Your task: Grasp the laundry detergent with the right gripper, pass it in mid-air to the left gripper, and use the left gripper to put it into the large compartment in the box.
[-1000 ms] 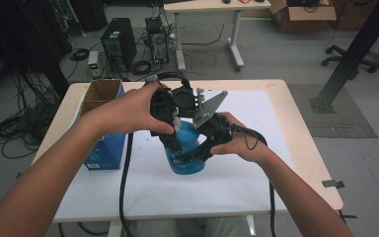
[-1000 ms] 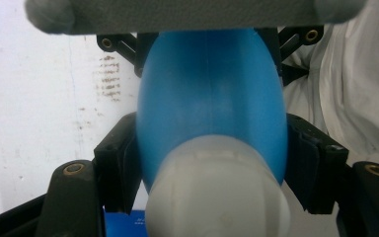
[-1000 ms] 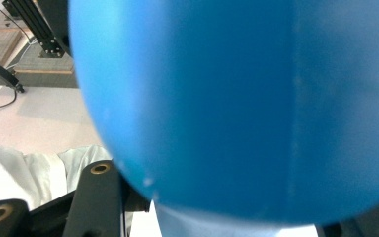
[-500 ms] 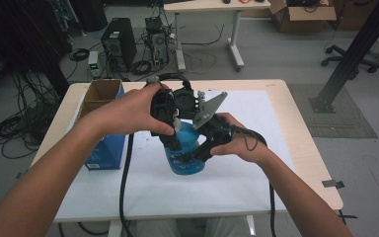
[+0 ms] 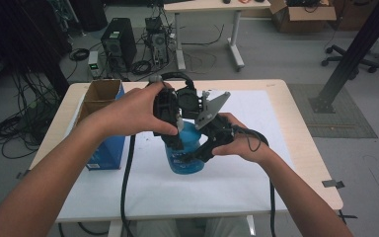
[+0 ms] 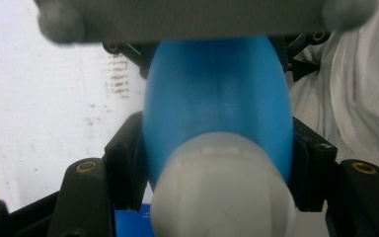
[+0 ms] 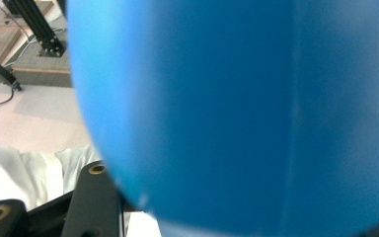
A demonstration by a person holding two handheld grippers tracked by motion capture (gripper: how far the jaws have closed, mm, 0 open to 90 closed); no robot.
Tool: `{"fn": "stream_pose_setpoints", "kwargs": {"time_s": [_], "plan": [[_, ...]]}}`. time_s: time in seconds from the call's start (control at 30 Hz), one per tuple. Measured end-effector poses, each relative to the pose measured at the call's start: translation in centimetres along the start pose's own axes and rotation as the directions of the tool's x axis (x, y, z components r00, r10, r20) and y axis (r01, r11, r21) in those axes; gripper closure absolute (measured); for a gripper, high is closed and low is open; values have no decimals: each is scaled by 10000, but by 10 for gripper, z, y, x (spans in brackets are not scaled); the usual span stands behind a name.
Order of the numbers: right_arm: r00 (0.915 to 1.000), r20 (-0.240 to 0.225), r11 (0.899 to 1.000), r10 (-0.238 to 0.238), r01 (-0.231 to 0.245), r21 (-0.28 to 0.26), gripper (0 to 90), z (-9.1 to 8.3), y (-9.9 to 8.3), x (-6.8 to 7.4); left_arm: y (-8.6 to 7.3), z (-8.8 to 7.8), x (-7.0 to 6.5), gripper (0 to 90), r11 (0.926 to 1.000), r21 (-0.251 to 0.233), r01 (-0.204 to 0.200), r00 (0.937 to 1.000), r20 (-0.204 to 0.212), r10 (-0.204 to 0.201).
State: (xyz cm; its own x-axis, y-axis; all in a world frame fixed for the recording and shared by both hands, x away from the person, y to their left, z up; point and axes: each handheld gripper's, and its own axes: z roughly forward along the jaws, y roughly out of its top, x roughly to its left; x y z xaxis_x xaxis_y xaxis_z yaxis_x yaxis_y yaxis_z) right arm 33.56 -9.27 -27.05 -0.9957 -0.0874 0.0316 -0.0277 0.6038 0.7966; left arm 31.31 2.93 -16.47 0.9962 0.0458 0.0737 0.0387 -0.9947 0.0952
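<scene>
Beyond our white-covered table we see grey floor; behind it stand a computer tower and a second desk, an office chair to its right.

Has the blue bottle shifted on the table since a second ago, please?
No. In the high view the blue bottle stands the same way beside the cardboard box, right of it, on the white sheet.

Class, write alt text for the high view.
Two hands hold black grippers clamped on a blue bottle on a white-covered table: the left gripper at its top, the right gripper at its side. An open cardboard box stands left.
</scene>
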Motion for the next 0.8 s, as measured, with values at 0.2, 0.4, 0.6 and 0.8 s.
{"fn": "stream_pose_setpoints", "kwargs": {"time_s": [0.2, 0.4, 0.6, 0.8], "plan": [[9987, 136, 9987, 500, -500, 16, 146, -10, -4, -1, 2, 0, 1, 379, 9995, 273, 183, 9998, 77, -185], [9950, 657, 9971, 746, -752, 67, 85, -34, -20, 3, -5, -6, 4, 378, 9980, 379, 513, 9987, 1, -514], [9850, 1293, 9912, 1142, -1217, 516, 40, -58, -35, 3, -12, -19, 10, 379, 9919, 378, 1216, 9924, -228, -1208], [9692, 1902, 9760, 1567, -1815, 1206, 40, -82, -45, 1, -20, -41, 19, 378, 9743, 414, 2215, 9748, -365, -2201]]}}
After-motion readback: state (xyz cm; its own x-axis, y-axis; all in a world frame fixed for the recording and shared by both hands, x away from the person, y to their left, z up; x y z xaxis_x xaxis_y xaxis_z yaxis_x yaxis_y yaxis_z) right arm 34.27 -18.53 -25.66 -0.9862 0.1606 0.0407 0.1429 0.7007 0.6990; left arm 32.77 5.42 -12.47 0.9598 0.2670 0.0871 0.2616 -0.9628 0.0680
